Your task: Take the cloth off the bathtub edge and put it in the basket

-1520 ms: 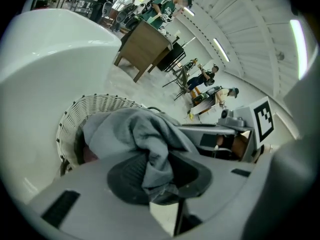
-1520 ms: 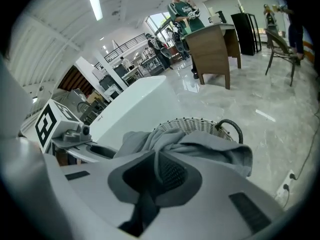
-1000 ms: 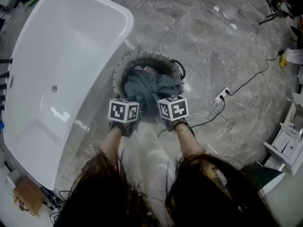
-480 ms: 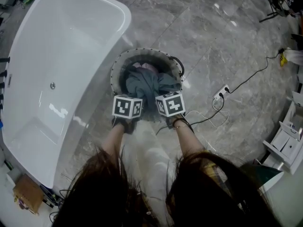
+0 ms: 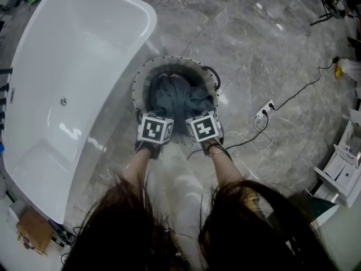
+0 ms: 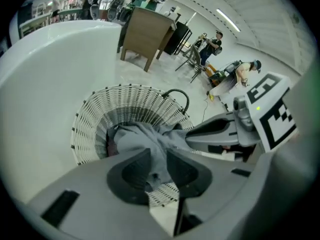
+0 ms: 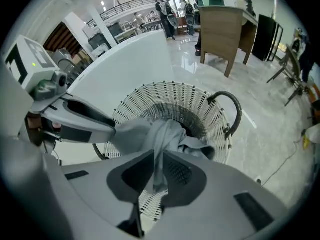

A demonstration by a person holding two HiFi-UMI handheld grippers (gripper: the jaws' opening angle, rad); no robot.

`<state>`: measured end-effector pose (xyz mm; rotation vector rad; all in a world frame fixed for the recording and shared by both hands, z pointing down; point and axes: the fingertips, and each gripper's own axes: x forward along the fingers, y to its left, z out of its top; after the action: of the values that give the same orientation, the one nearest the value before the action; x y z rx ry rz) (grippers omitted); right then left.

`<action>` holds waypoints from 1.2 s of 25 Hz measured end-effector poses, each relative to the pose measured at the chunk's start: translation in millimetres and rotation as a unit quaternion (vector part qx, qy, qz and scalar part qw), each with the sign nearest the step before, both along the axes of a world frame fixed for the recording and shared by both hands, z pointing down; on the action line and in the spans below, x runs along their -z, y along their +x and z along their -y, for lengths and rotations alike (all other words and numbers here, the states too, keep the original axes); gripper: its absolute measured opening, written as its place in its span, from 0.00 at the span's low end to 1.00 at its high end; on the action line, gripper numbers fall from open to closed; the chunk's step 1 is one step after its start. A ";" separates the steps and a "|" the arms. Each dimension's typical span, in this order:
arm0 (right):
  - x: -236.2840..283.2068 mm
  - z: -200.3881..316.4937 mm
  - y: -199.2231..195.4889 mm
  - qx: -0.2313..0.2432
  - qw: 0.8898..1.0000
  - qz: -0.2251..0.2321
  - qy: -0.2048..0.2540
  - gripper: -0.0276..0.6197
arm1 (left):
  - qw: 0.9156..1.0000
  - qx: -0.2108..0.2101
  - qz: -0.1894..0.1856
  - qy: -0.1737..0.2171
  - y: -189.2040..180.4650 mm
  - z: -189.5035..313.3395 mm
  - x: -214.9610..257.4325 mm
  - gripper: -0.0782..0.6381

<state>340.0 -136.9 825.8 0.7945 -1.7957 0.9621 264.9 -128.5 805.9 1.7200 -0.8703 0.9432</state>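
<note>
**Head view: your cloth (image 5: 176, 97) now lies lower in the basket (image 5: 137, 92) than a second ago**

Compared with a second ago, you have brought both hands in towards each other. The two marker cubes (image 5: 155, 130) stand nearer one another over the near rim of the basket. The grey cloth was bunched high then and spilled towards you between the cubes. Now its bulk lies inside the wicker wall, and only the gathered end rises to your tongs.

In the left gripper view, your left tongs (image 6: 157, 158) are clamped on a fold of the cloth, which hangs from them down into the basket. In the right gripper view, your right tongs (image 7: 158, 160) have a narrow strip of the same cloth between their jaws. Those jaws are opening, though the pads are touching the fabric on both sides. Each of these views shows the other tongs reaching in from the side, tip against the cloth.

The basket stands on the grey marble floor (image 5: 254, 49), just beside the outer wall of the white bathtub (image 5: 67, 66). Its dark handle (image 5: 213, 77) is on the far right of the rim. No part of the cloth touches the bathtub edge.
</note>
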 end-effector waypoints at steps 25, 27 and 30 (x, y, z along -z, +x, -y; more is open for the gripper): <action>90.2 -6.1 -30.8 0.031 0.999 -0.023 0.033 0.15 | 0.997 0.004 -0.023 0.071 -18.8 7.5 85.5 0.18; 111.7 -0.4 -39.7 0.039 0.998 -0.018 0.050 0.15 | 0.996 0.015 -0.035 0.080 -21.2 6.7 103.5 0.17; 144.5 9.3 -54.4 0.048 0.996 -0.009 0.074 0.15 | 0.994 0.018 -0.040 0.098 -27.7 5.4 130.0 0.16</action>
<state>285.6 -146.2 681.3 0.7982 -1.8890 0.7646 237.1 -133.9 675.9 1.8890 -0.9634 0.7804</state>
